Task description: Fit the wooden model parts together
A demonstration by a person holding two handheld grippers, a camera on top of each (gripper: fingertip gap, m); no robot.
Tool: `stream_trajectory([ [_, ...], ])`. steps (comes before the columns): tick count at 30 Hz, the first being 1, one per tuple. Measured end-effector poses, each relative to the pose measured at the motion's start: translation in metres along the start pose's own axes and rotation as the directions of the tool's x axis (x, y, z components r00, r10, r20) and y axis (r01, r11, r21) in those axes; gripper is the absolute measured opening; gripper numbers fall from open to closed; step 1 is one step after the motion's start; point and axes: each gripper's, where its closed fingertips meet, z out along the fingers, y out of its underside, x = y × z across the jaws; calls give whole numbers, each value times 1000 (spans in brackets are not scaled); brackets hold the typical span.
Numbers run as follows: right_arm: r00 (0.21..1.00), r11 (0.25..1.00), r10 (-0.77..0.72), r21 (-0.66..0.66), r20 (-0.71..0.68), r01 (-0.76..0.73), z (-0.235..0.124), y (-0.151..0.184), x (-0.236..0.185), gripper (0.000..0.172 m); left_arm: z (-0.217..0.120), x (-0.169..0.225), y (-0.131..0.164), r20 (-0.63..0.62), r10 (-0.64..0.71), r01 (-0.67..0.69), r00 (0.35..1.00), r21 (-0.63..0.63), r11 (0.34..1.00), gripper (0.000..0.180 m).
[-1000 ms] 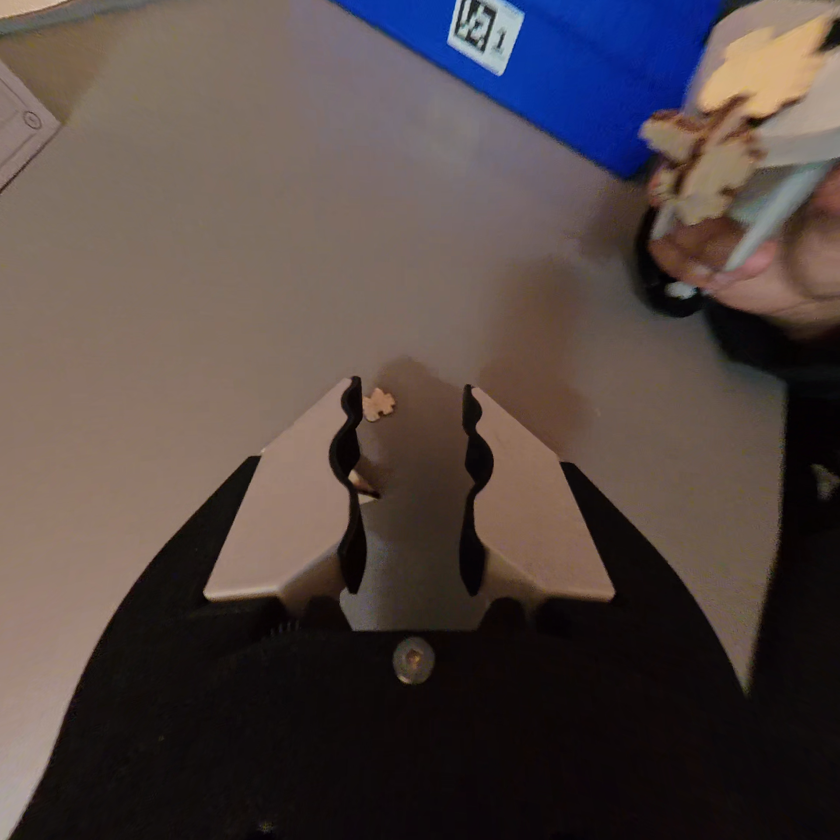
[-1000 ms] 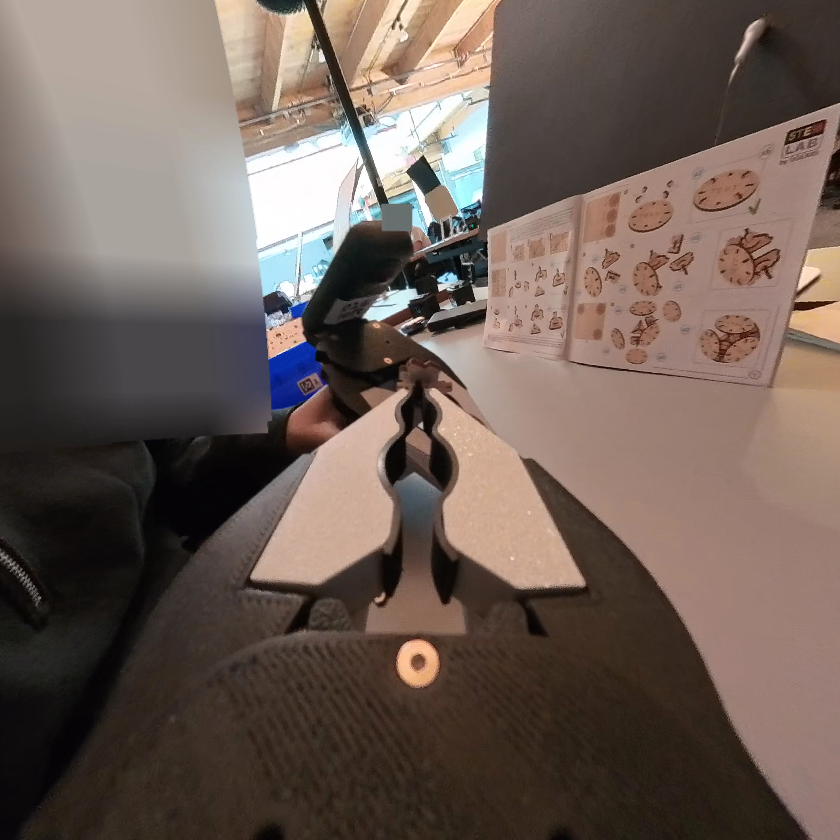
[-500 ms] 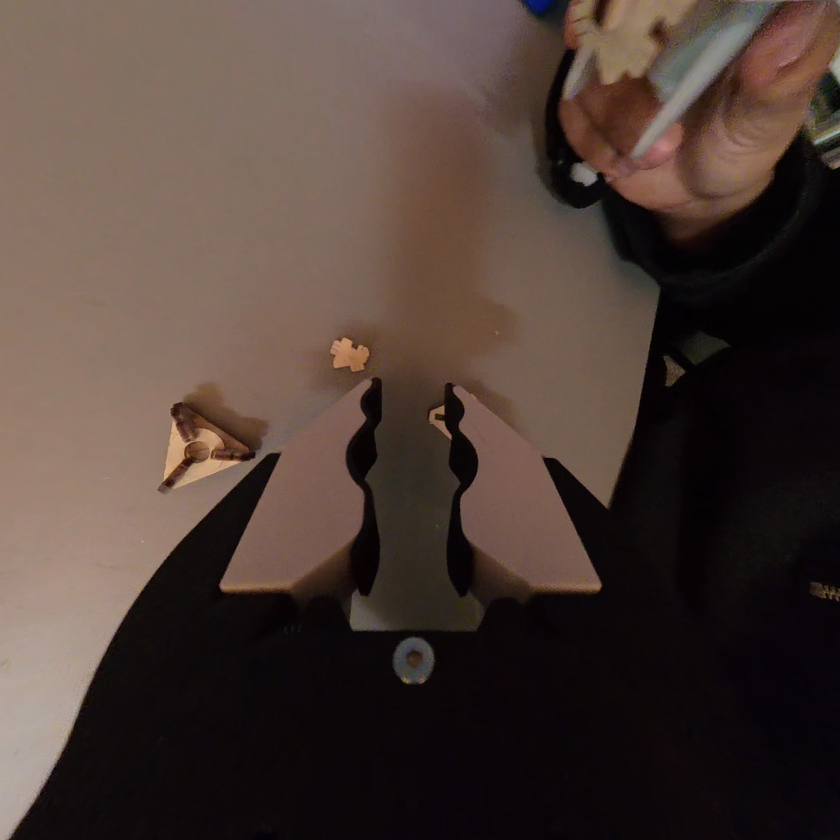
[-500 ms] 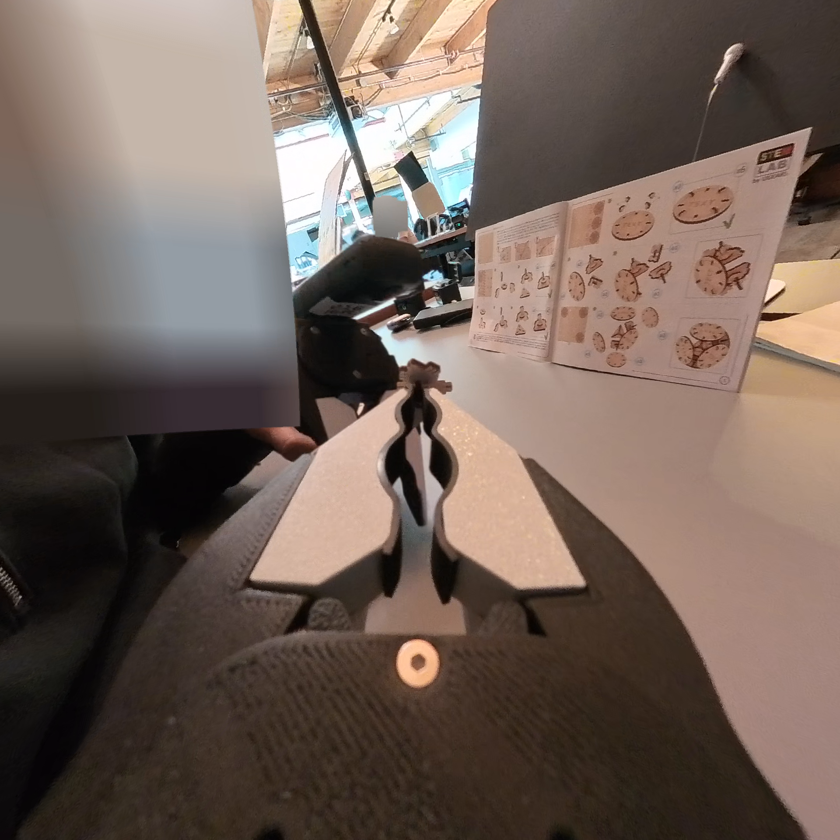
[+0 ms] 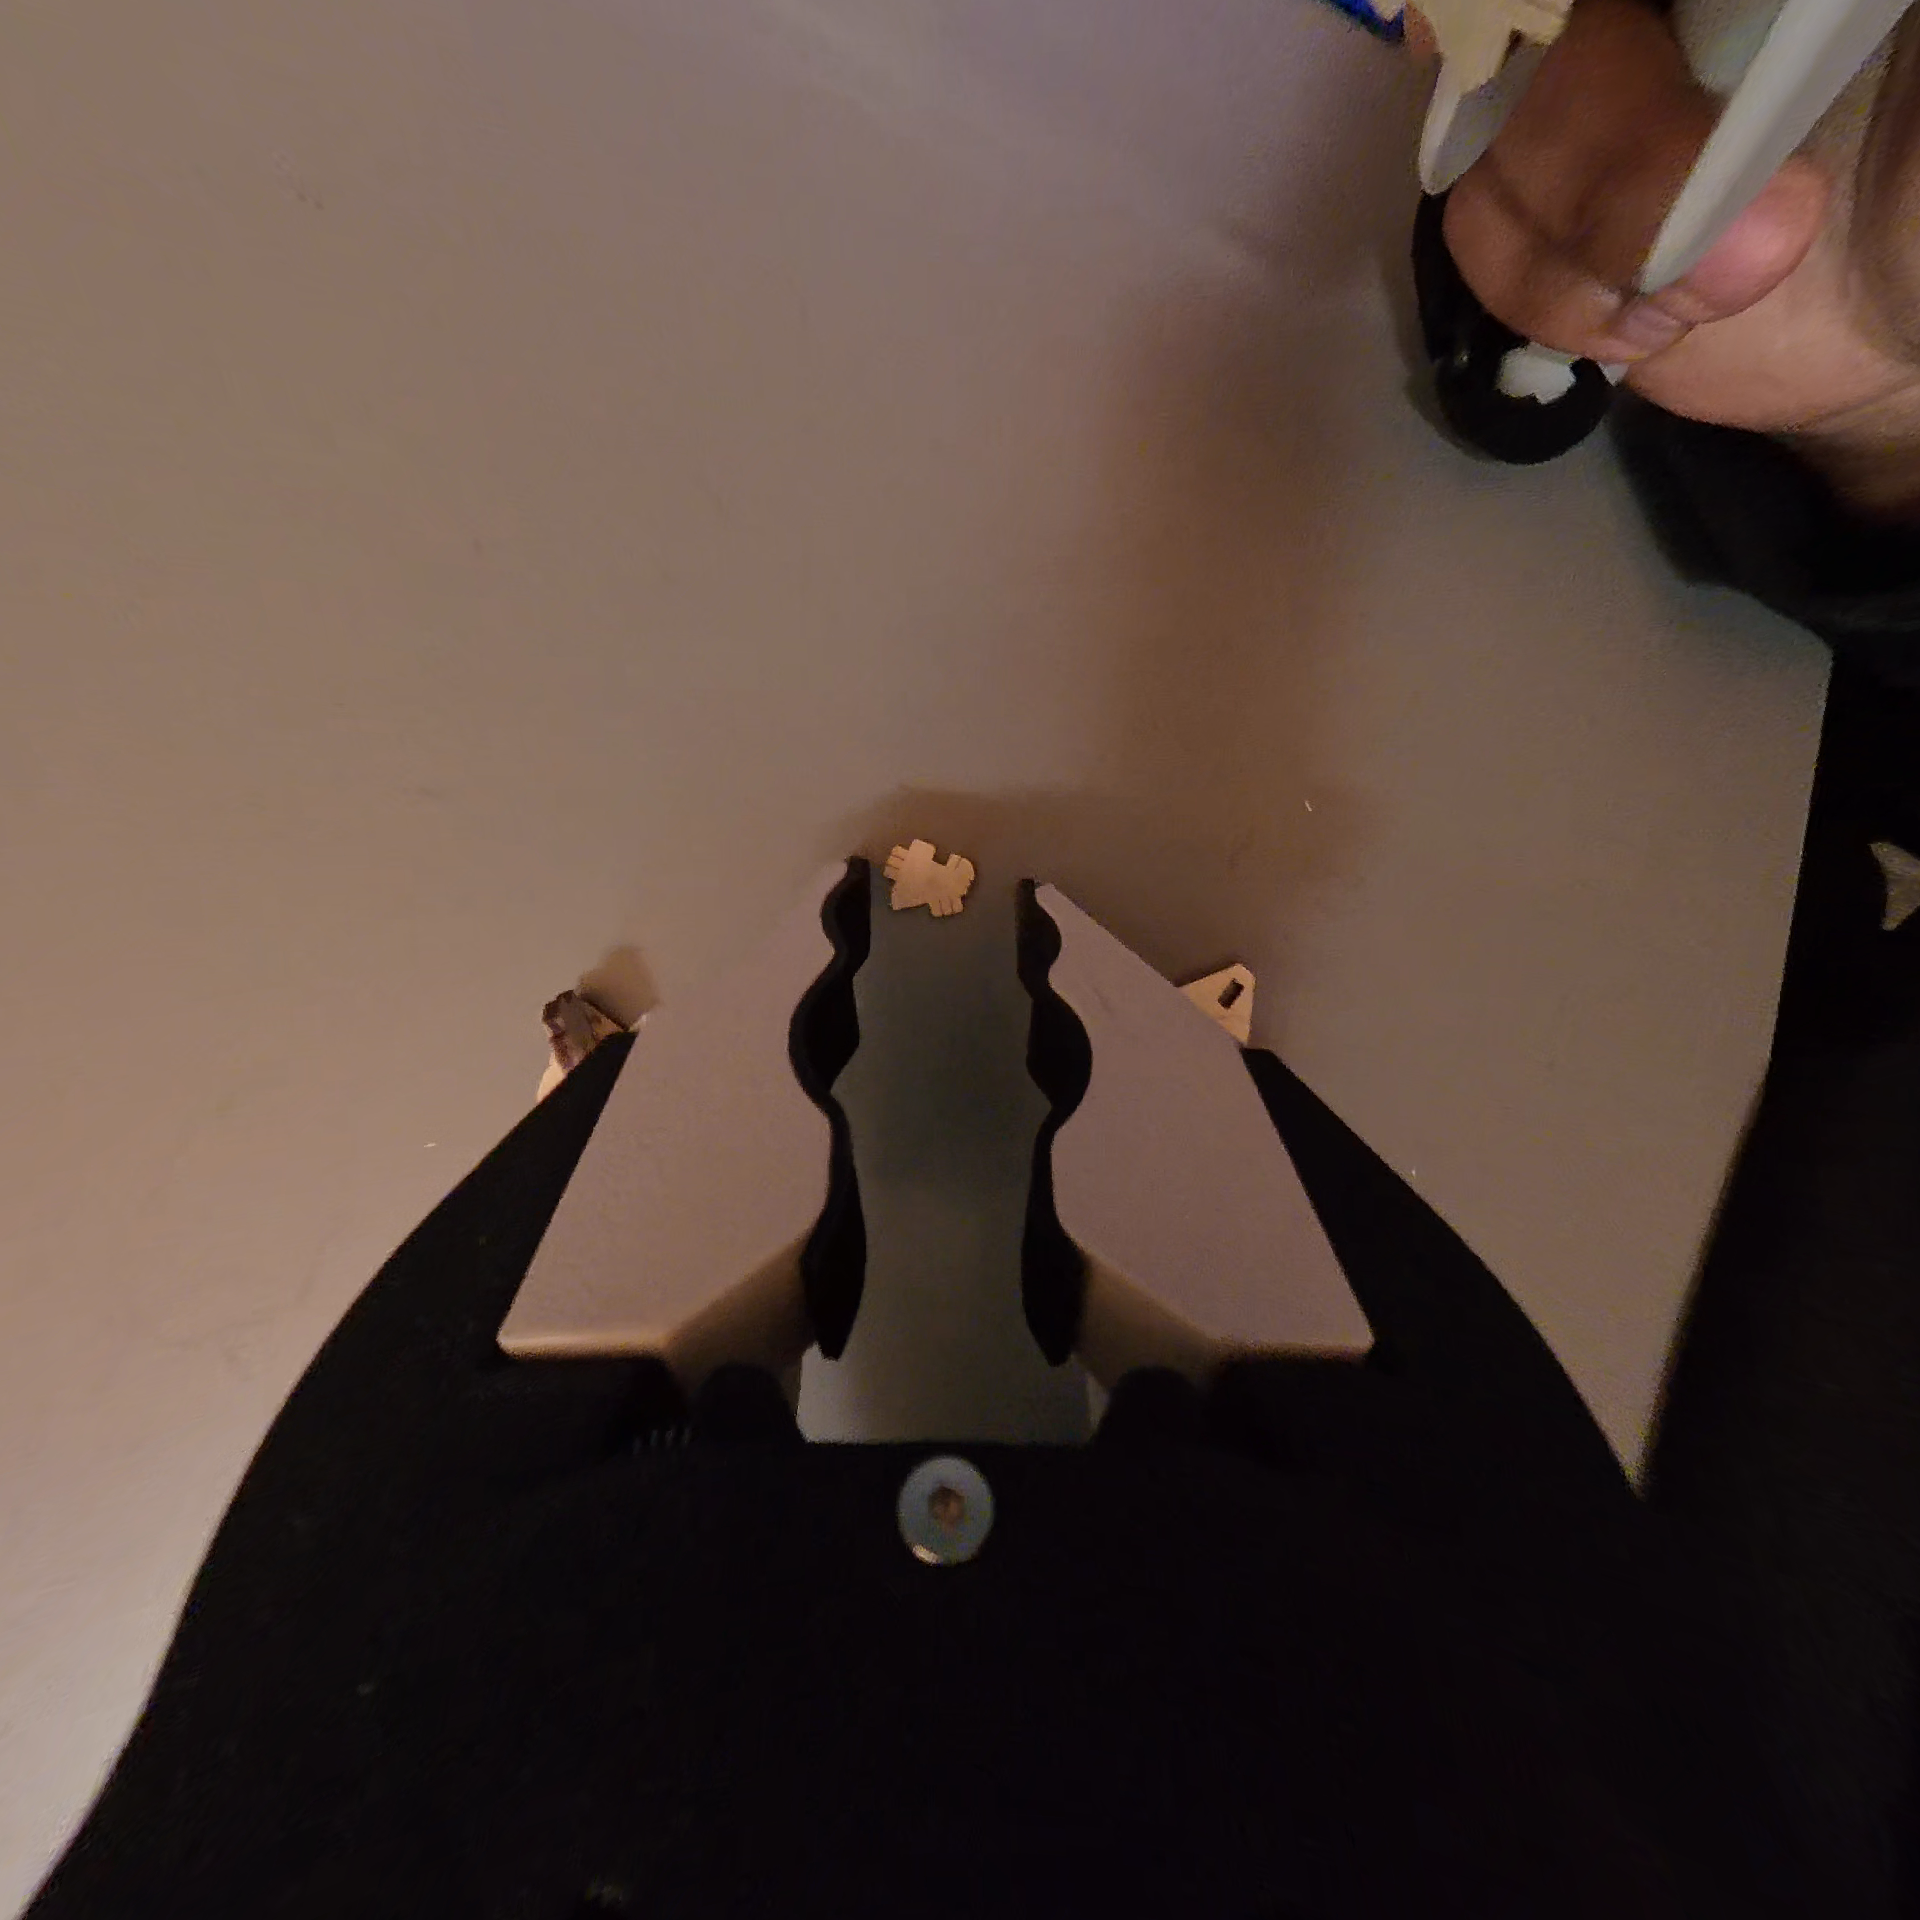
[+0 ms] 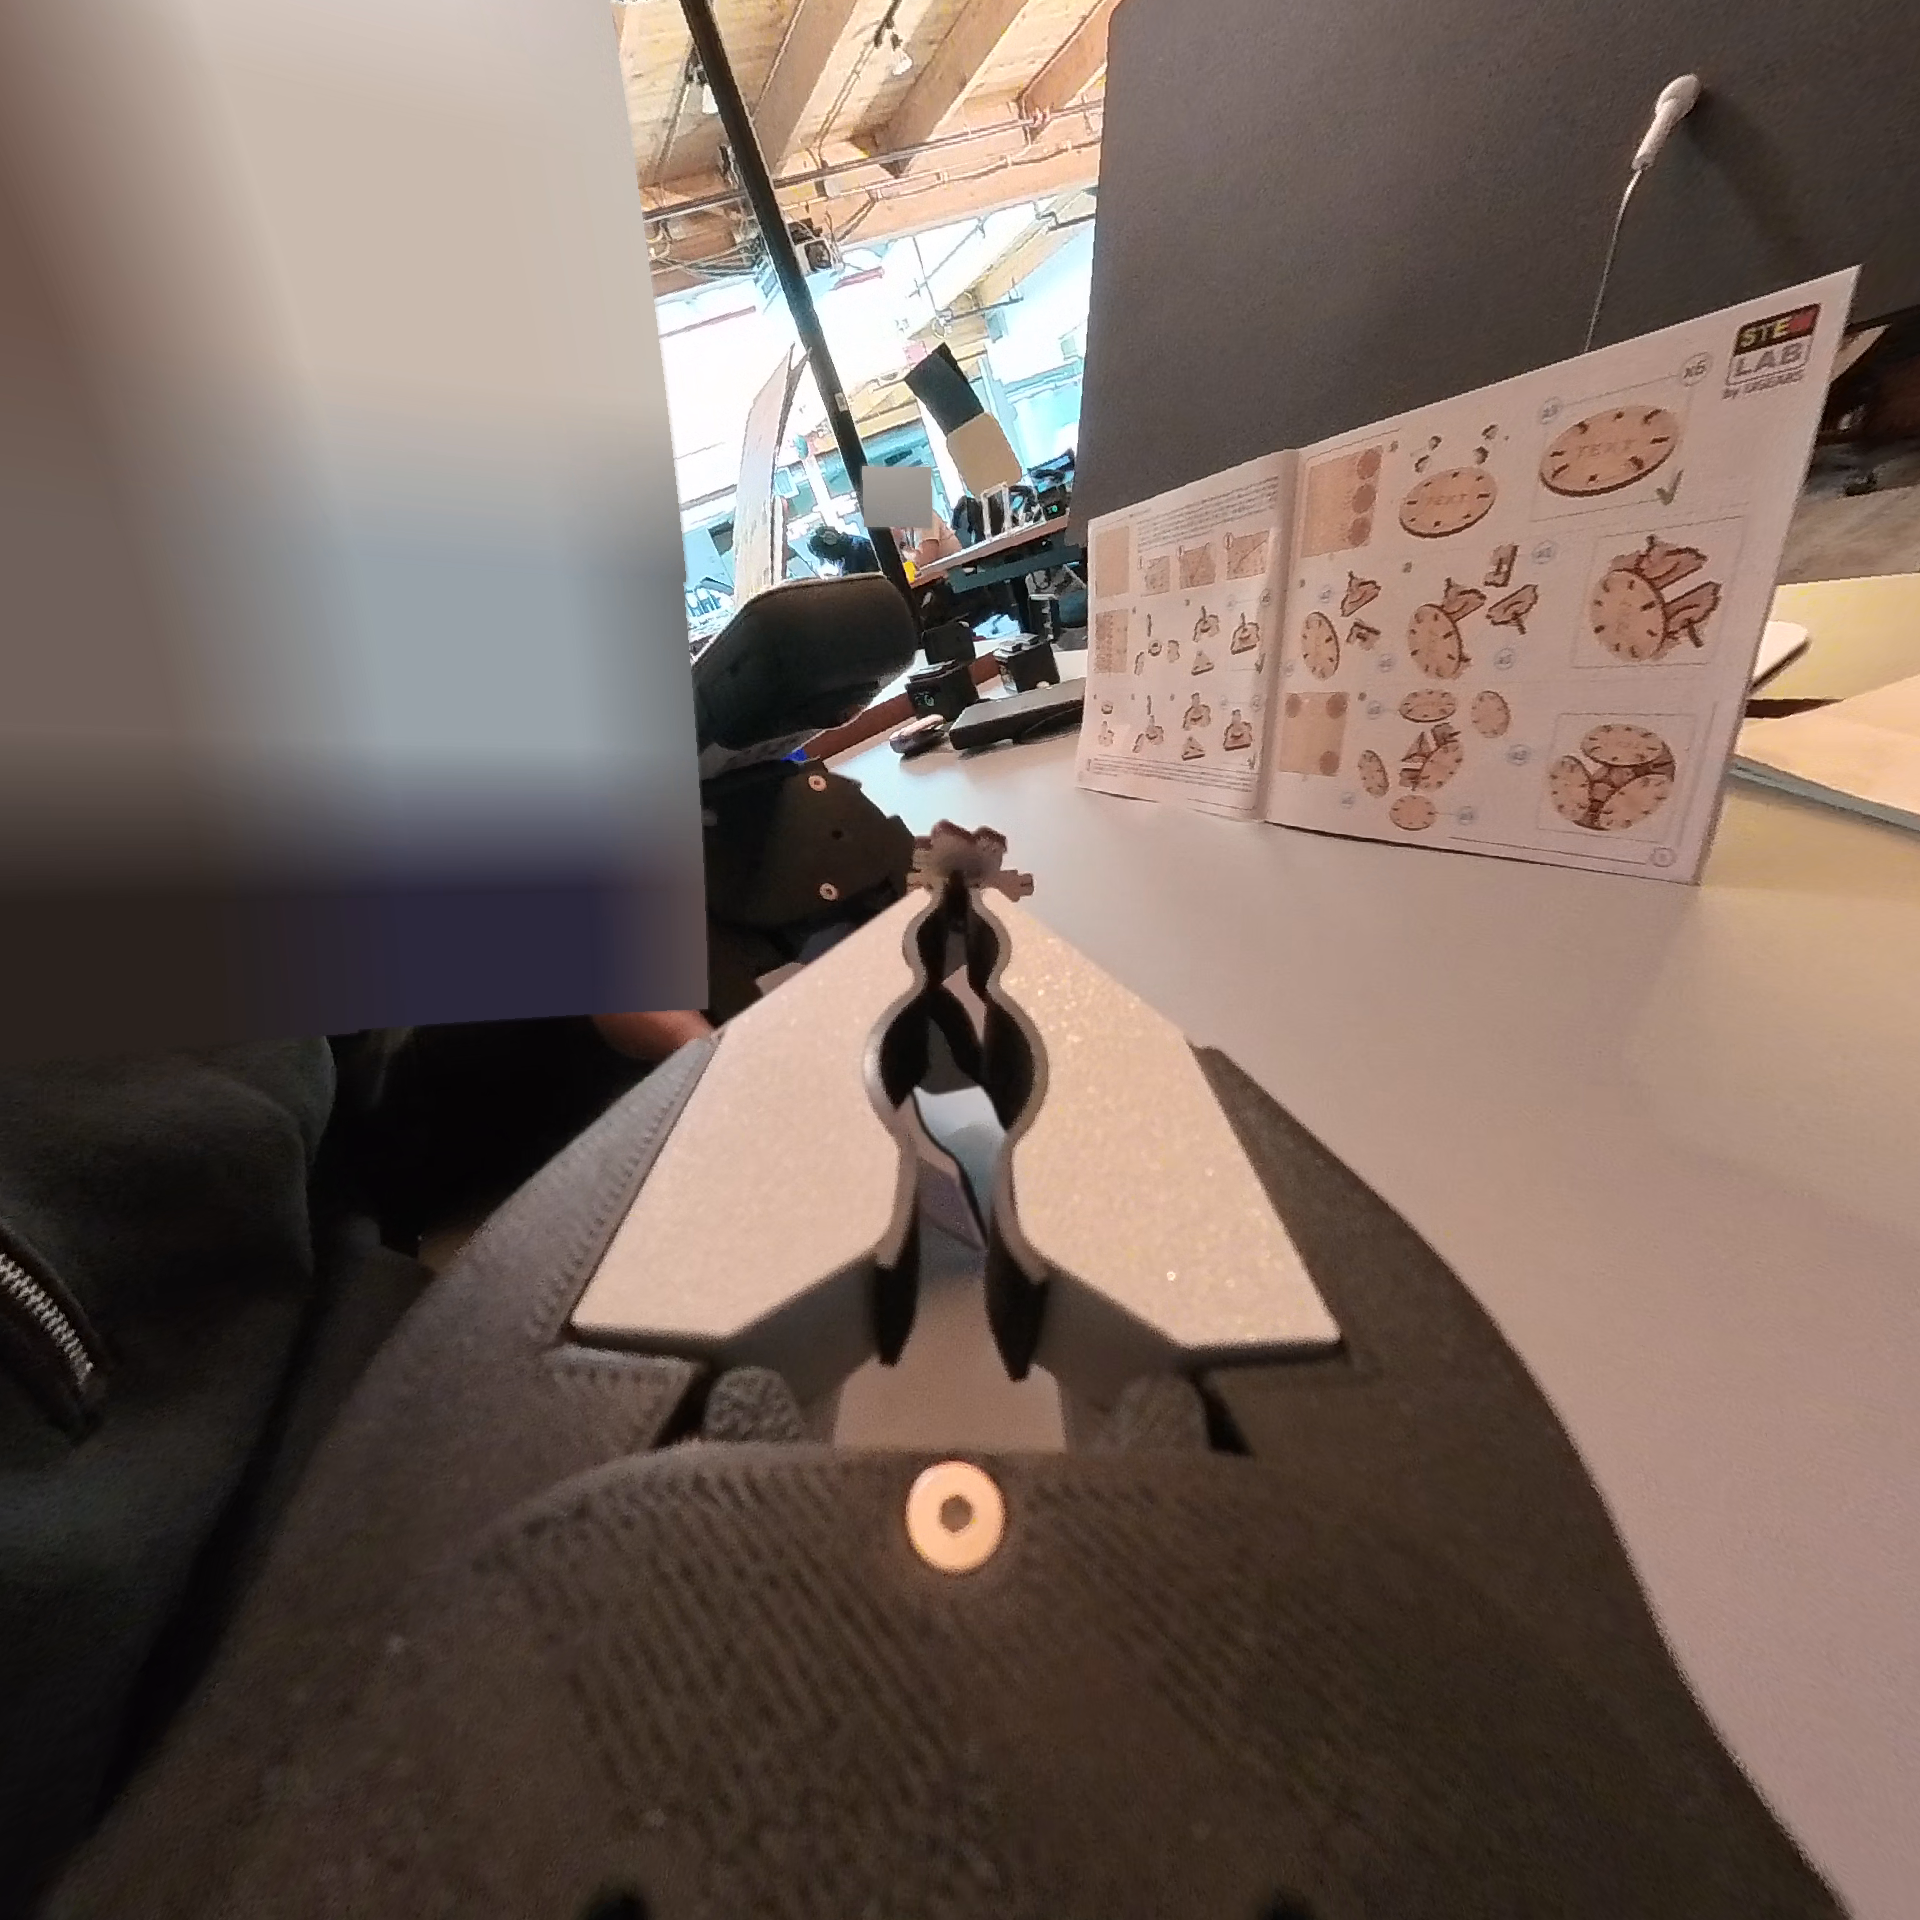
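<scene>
Left wrist view: the left gripper (image 5: 940, 883) has its fingers apart over a small wooden piece (image 5: 928, 878) lying on the tabletop (image 5: 520, 468) between their tips, and it might slide away because it is so thin.

On the right wrist view we see an open instruction booklet (image 6: 1455, 644) standing on the pale surface (image 6: 1507, 1091) at two o'clock, its pages printed with diagrams of round wooden parts. Behind it, at one o'clock, rises a dark panel (image 6: 1403, 208) with a thin white cable (image 6: 1621, 229) running down it. At three o'clock we make out pale flat sheets (image 6: 1849, 748) lying at the edge of the view. Toward twelve o'clock a black pole (image 6: 790, 270) slants up to wooden ceiling beams (image 6: 935, 83). Below these we see a dark chair back (image 6: 800, 655), small black boxes (image 6: 945, 675) and a flat black device (image 6: 1013, 717) lying far off.
</scene>
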Motion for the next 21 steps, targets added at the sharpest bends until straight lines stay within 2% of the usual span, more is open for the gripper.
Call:
stream_trajectory([
  [3, 1000, 1000, 13, 5, 8, -13, -1, -1, -1, 0, 1, 0, 0, -5, -12, 12, 1000, 7, 1000, 14],
  [10, 1000, 1000, -4, -29, -17, 3, 0, 4, 3, 0, -4, 2, 1, -5, 15, -15, 1000, 11, 1000, 15],
  [12, 987, 985, -123, -134, -108, 108, 1, 17, 13, 0, -13, -3, -2, 9, 2, -3, 1000, 42, 999, 15],
  [13, 956, 950, -251, -230, -153, 212, 1, 27, 18, 0, -19, -6, -5, 8, -16, 15, 1000, 67, 998, 15],
  [15, 830, 786, -536, -449, -152, 425, 4, 52, 25, 0, -32, -12, -10, -25, -72, 75, 997, 134, 988, 14],
  [17, 669, 545, -741, -633, -57, 550, 7, 80, 29, 0, -45, -16, -15, -91, -136, 153, 986, 207, 966, 14],
  [19, 449, 266, -891, -725, 66, 636, 9, 97, 33, 1, -55, -18, -19, -167, -192, 231, 967, 260, 938, 14],
  [21, 210, 22, -963, -729, 167, 684, 11, 102, 34, 1, -63, -18, -22, -235, -217, 283, 947, 299, 912, 14],
])
